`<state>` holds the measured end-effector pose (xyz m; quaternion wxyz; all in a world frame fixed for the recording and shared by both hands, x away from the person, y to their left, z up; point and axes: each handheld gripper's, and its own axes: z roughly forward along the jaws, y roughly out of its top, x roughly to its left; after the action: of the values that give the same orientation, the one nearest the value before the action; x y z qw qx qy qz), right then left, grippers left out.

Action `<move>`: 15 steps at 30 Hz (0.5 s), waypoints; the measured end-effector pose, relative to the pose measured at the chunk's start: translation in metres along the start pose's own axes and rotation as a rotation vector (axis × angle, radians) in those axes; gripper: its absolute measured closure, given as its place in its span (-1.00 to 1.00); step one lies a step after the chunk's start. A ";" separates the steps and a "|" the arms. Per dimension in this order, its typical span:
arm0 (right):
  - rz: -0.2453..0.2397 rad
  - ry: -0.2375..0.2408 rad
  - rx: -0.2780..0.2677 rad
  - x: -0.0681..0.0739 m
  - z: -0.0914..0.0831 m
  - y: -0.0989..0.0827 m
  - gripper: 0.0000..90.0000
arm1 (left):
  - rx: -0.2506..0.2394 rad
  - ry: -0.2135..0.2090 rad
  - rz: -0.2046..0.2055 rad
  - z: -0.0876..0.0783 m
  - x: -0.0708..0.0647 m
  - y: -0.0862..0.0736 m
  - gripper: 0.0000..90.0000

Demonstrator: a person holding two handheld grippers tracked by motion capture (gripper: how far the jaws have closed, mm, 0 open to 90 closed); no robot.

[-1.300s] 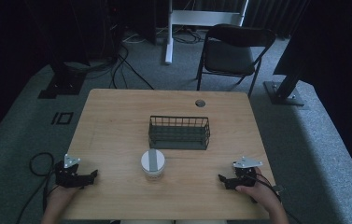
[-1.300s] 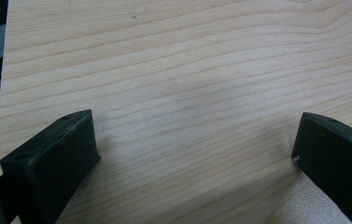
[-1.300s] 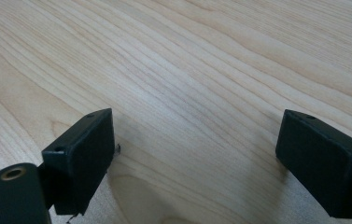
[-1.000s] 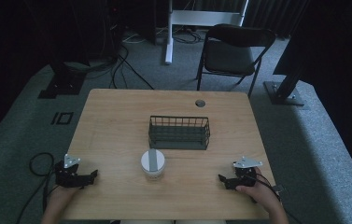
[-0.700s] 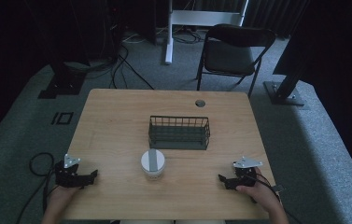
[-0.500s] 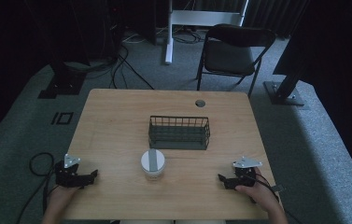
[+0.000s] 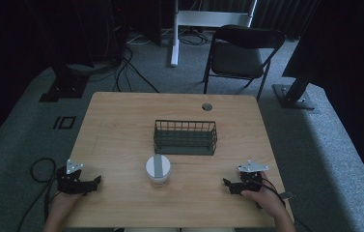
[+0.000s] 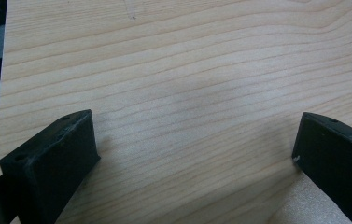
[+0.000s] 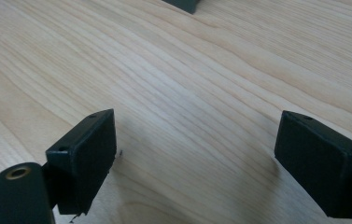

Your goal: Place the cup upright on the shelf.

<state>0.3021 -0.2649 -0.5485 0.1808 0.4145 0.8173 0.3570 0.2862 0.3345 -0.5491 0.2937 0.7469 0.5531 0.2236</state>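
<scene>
A white cup (image 7: 158, 170) with a grey strip across its lid stands near the front middle of the wooden table (image 7: 121, 130). Behind it sits a dark wire basket (image 7: 185, 137). My left gripper (image 7: 92, 182) rests at the table's front left corner, held by a hand. Its jaws stand wide apart over bare wood (image 8: 192, 154), so it is open. My right gripper (image 7: 227, 185) lies at the front right, also in a hand. It is open too, with nothing between its fingers (image 9: 194, 158).
A round cable hole (image 7: 207, 107) is set in the table near its far edge. Beyond the table stands a black folding chair (image 7: 240, 53). Cables (image 7: 39, 169) run on the grey carpet at the left.
</scene>
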 end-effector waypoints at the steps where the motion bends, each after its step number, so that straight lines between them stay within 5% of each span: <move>1: -0.001 0.004 -0.002 0.000 0.000 0.001 -0.72 | 0.000 0.000 0.000 0.000 0.000 0.000 -1.00; 15: -0.026 0.044 -0.017 0.011 0.004 0.012 -0.72 | 0.000 0.000 0.000 0.000 0.000 0.000 -1.00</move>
<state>0.3047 -0.2498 -0.5423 0.1710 0.3943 0.8235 0.3704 0.2862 0.3345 -0.5491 0.2936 0.7471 0.5529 0.2235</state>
